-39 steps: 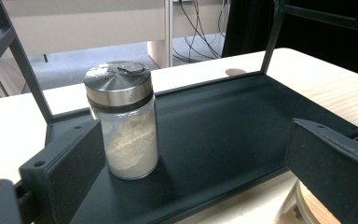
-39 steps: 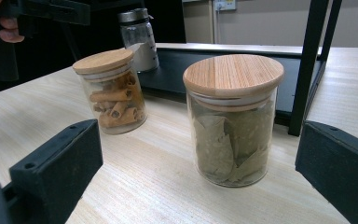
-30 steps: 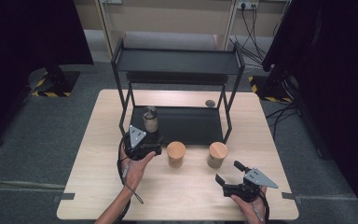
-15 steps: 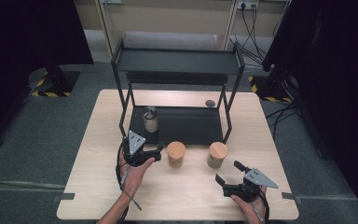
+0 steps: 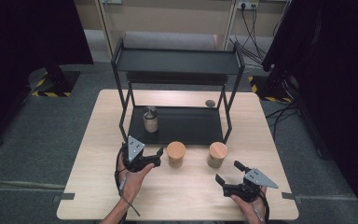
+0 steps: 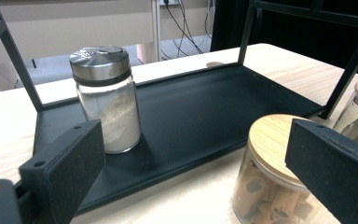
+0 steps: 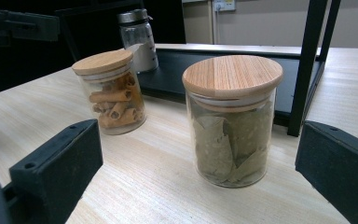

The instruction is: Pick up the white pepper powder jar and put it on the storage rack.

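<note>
A: Start with the big pieces. What carries it all?

B: A pale wooden desk (image 5: 88,186). On its far half stands a black metal rack (image 5: 177,63) with a high shelf and a low black tray (image 5: 191,126) resting on the desk top.

A: And on the tray?

B: A glass shaker (image 5: 150,119) with a metal cap, upright in the tray's left part, near its left edge. It holds white powder.

A: The jars?

B: Two glass jars with wooden lids stand upright on the desk just in front of the tray's near edge. The cinnamon jar (image 5: 176,154) is near the middle of that edge; the bay leaf jar (image 5: 217,154) is to its right, close by the rack's near right leg. They stand apart from each other.

A: Now the grippers.

B: The left gripper (image 5: 157,156) hangs over the desk just left of the cinnamon jar, jaws spread wide and gripping nothing. In the left gripper view the jar sits low between the jaws, nearer one jaw, with no contact I can see.

A: The right one?

B: The right gripper (image 5: 228,171) is near the desk's front edge, towards the right corner, jaws wide apart and empty. In the right gripper view the bay leaf jar stands between them, farther off.

A: Anything smaller?

B: A little round dark disc (image 5: 209,103) lies on the desk behind the tray's right end.
</note>
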